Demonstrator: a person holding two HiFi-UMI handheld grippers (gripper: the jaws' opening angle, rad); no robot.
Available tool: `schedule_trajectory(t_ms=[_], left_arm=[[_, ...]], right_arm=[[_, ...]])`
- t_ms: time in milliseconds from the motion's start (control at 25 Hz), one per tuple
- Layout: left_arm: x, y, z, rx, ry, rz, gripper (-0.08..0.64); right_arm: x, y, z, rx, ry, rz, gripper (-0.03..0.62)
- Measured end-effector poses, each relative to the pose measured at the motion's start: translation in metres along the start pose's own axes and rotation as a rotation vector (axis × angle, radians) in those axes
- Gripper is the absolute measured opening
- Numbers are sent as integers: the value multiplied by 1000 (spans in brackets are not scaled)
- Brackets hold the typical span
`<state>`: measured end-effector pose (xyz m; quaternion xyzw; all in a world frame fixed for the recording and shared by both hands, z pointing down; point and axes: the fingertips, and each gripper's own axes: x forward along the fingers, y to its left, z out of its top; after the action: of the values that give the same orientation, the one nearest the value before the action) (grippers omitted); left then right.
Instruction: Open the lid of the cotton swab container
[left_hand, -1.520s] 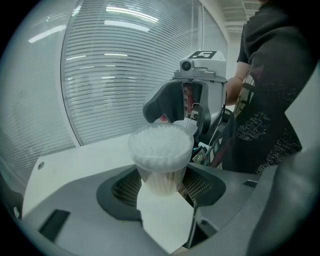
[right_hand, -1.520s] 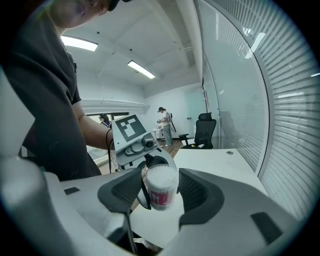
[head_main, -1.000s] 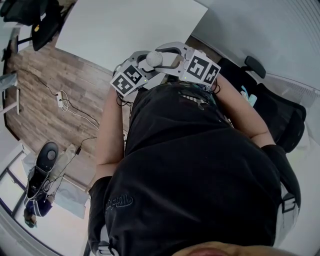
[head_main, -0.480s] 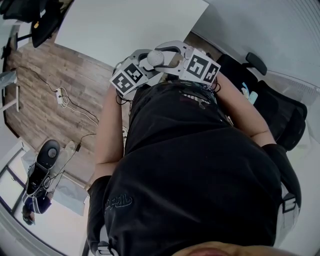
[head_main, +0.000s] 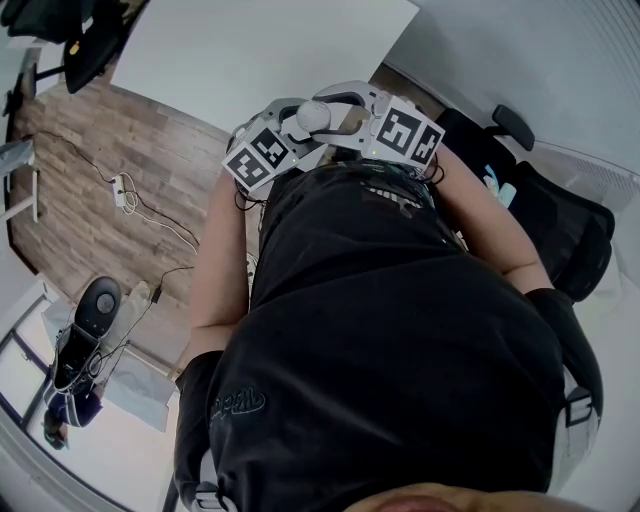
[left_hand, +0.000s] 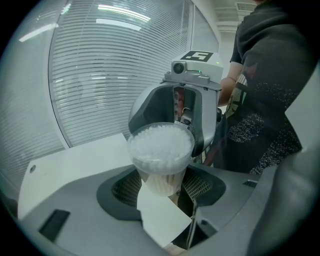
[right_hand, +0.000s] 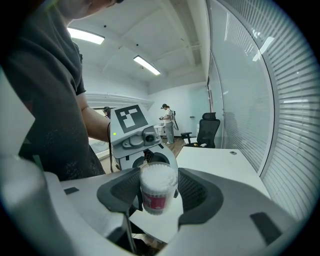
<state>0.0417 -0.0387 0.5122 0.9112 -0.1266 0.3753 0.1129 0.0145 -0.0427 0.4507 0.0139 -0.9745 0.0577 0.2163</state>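
On the left side of the head view, wooden floor (head_main: 110, 160) and a power strip (head_main: 122, 197) lie below the work. The white desk (head_main: 250, 50) fills the upper middle, its near corner just under the two tools.

The left tool (left_hand: 161, 186) is clenched on the lower body of the cotton swab container (left_hand: 159, 181). The container is held in the air, tipped so that its clear lid (left_hand: 161, 144) and the packed swab heads face that tool's camera. At centre frame in the head view it shows only as a pale round top between the two marker cubes, close to the person's black shirt (head_main: 380, 330).

From the opposite side, the right tool (right_hand: 159, 192) has its jaws closed in on the container. As far as its own view shows, the pads rest against both flanks.

The lid looks seated, so the step in hand is judged to be the bracing grip before the pull. The next move probably calls for the left tool to hold the body fixed while the right works the lid up and off along the container's axis. Squeezing too hard could buckle the thin wall or spill the swabs.

Room is tight toward the torso; free space lies up-frame over the bare desk. At the right, an office chair (head_main: 560, 230) stands well apart.
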Motion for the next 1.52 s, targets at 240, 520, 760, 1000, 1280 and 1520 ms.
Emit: schedule_trajectory(t_ms=[240, 520, 760, 1000, 1280, 1520], left_arm=[[-2, -1, 2, -7, -12, -6, 265], [-5, -1, 4, 3, -12, 6, 265], [-3, -5, 4, 6, -9, 12, 265], [-2, -5, 1, 49, 16, 30, 261], [-2, -7, 0, 50, 21, 43, 262], [-4, -6, 2, 53, 19, 47, 262]], right_arm=[[-1, 1, 3, 20, -11, 6, 241], [-2, 1, 6, 22, -15, 3, 239], [-5, 4, 4, 47, -19, 12, 239], [-4, 4, 6, 88, -47, 22, 239], [-6, 8, 4, 60, -44, 10, 244], [-16, 3, 23, 56, -89, -20, 242]])
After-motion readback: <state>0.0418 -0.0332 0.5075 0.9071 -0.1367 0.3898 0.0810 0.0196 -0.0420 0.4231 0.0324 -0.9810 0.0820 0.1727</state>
